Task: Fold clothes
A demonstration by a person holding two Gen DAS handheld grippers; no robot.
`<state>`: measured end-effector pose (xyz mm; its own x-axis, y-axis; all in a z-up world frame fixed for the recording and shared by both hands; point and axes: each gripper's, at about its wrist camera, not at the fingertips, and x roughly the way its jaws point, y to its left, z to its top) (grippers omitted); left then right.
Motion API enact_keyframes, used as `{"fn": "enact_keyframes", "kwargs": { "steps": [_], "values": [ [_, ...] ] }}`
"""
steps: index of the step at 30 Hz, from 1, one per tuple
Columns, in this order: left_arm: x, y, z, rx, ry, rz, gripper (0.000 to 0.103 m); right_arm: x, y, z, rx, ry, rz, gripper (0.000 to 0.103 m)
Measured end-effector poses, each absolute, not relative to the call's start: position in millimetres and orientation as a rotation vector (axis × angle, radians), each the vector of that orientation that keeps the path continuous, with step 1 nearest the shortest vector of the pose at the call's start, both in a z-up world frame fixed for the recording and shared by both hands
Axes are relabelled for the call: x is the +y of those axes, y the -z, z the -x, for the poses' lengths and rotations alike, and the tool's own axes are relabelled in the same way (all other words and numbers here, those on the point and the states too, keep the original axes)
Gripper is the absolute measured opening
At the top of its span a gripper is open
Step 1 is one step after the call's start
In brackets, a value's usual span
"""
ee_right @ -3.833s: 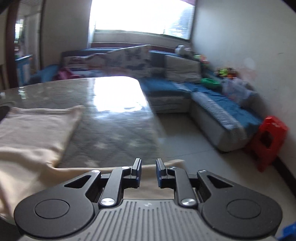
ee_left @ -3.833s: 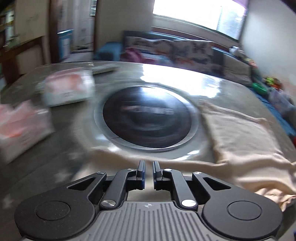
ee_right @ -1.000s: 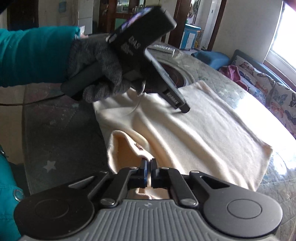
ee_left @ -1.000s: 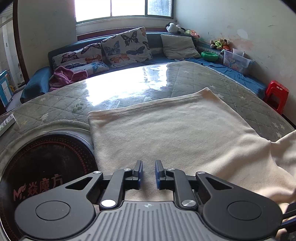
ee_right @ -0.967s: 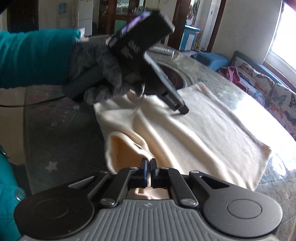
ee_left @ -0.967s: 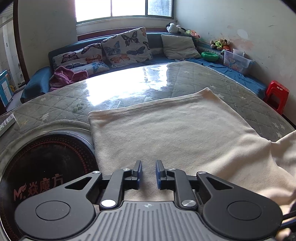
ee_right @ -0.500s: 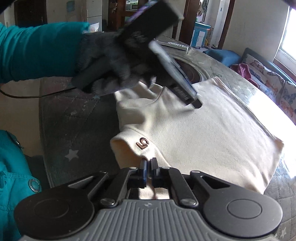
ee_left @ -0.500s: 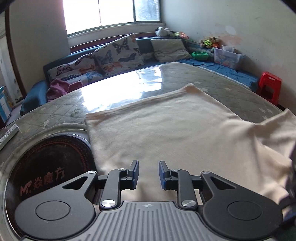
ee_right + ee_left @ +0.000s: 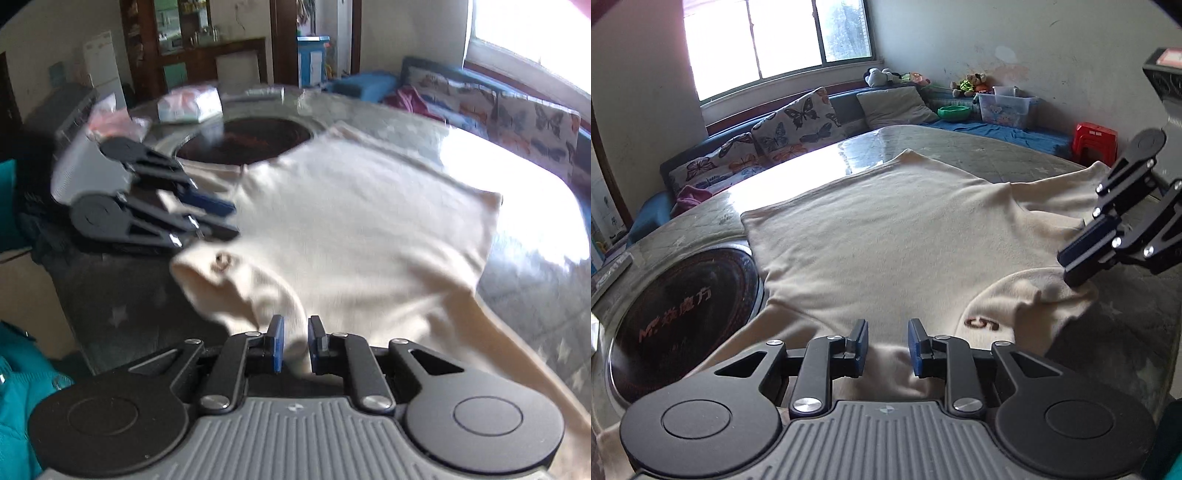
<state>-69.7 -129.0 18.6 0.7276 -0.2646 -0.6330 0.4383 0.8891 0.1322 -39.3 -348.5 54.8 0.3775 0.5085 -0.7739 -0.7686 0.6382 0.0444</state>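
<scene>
Daylit living room with a blue sofa [image 9: 1008, 129] along the wall, butterfly-print cushions [image 9: 798, 123] under a bright window [image 9: 775, 40], and a red plastic stool [image 9: 1095, 142] at the far right. Nearer, a round glass-topped table over a quilted grey cloth [image 9: 997, 155], with a dark circular turntable disc [image 9: 679, 314] bearing red lettering at its middle. Cream-coloured knit garment [image 9: 886, 236] spread flat across the table, one edge lapping the disc, a small brown mark [image 9: 982, 324] stitched near the collar.

Left gripper [image 9: 885, 347] held low over the near edge of the garment, its blue-padded fingers parted with a clear gap, nothing between them. Right gripper [image 9: 294, 345] positioned at the collar side; in its own blurred view, fingers slightly apart with a fold of cream cloth lying in the gap; from the left camera, its fingers looked close together, tips down on the bunched fabric. Could not tell whether that cloth was pinched or merely touched.

Two pink-and-white plastic packets [image 9: 190, 103] lay beyond the disc, beside a grey remote control [image 9: 258, 92]. Teal sleeve [image 9: 22, 384] at the lower left edge.
</scene>
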Motion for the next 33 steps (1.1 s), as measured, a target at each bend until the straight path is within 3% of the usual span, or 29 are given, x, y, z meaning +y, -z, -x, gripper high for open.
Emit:
{"fn": "enact_keyframes", "kwargs": {
  "steps": [17, 21, 23, 33],
  "values": [
    [-115.3, -43.3, 73.5, 0.648, 0.387, -0.269, 0.027, -405.6, -58.7, 44.4, 0.802, -0.702, 0.113, 0.017],
    [-140.0, -52.6, 62.2, 0.612, 0.451, -0.254, 0.027, -440.4, -61.0, 41.3, 0.773, -0.527, 0.089, 0.020],
    [-159.0, -53.1, 56.3, 0.596, 0.498, -0.254, 0.027, -457.6, -54.7, 37.1, 0.775, -0.407, 0.105, 0.026],
    [-241.1, -32.3, 32.9, 0.618, 0.694, -0.277, 0.027, -556.2, -33.6, 36.5, 0.773, 0.004, -0.061, 0.026]
  ]
}}
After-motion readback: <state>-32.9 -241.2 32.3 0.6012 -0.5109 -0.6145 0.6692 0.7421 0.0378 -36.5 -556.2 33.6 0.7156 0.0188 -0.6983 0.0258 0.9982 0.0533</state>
